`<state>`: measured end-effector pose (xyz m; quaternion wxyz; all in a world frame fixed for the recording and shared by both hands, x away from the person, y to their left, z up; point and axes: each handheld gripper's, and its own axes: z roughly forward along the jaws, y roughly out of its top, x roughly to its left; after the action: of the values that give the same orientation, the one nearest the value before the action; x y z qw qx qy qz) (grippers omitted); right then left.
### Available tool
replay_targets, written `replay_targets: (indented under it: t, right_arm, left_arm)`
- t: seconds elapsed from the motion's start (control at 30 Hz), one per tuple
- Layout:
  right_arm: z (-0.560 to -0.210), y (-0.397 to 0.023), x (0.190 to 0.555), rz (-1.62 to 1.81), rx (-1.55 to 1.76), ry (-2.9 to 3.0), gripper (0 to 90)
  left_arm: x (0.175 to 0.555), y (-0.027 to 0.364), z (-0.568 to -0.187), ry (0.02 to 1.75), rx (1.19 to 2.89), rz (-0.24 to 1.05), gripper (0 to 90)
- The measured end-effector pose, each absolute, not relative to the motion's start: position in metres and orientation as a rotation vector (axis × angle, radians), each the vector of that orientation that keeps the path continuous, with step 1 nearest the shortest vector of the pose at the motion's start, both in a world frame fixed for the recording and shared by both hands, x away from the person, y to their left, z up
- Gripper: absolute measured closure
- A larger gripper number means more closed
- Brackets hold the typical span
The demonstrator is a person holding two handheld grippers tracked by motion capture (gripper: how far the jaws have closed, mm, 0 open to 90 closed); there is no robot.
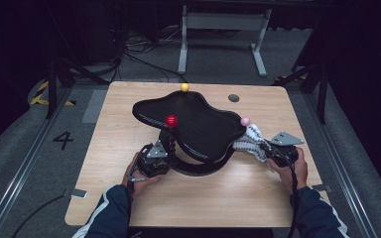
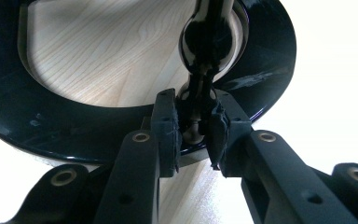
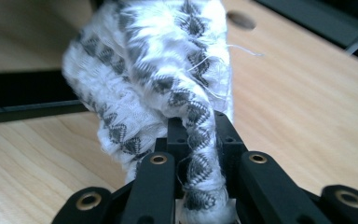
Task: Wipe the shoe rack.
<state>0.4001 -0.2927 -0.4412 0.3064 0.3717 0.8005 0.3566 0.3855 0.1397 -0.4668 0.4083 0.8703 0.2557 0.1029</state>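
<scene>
Cloth [image 1: 248, 141], white with a grey zigzag pattern, is bunched at the right side of our desk [image 1: 129, 134], pinched in the right tongs [image 1: 267, 148] just beside the black tray's [image 1: 198, 124] edge. Our left tongs [image 1: 164, 151] are clamped on the tray's thin black post [image 1: 171, 141], beneath the red ball [image 1: 171, 120]. The left gripper view shows the pads [image 2: 167, 126] squeezing that post [image 2: 198, 93] above a glossy black ring base [image 2: 23, 119]; the right gripper view shows the cloth's [image 3: 158, 70] twisted strand. Farther off sit a pink ball [image 1: 245, 121] and a yellow ball [image 1: 184, 87]. Beyond the pale wood lie grey carpet, cables and a white frame [image 1: 223, 29].
</scene>
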Motion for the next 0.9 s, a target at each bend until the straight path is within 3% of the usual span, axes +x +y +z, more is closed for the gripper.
replay_targets:
  t: [0.37,0.9]
  right_arm:
    - [-0.395,-0.29,0.371,1.178,0.845,1.983,80.8]
    - [-0.379,-0.248,0.354,1.389,0.57,2.076,80.6]
  left_arm:
    - [0.387,0.138,-0.467,0.646,2.185,0.247,71.6]
    - [0.387,0.133,-0.467,0.666,2.184,0.263,70.3]
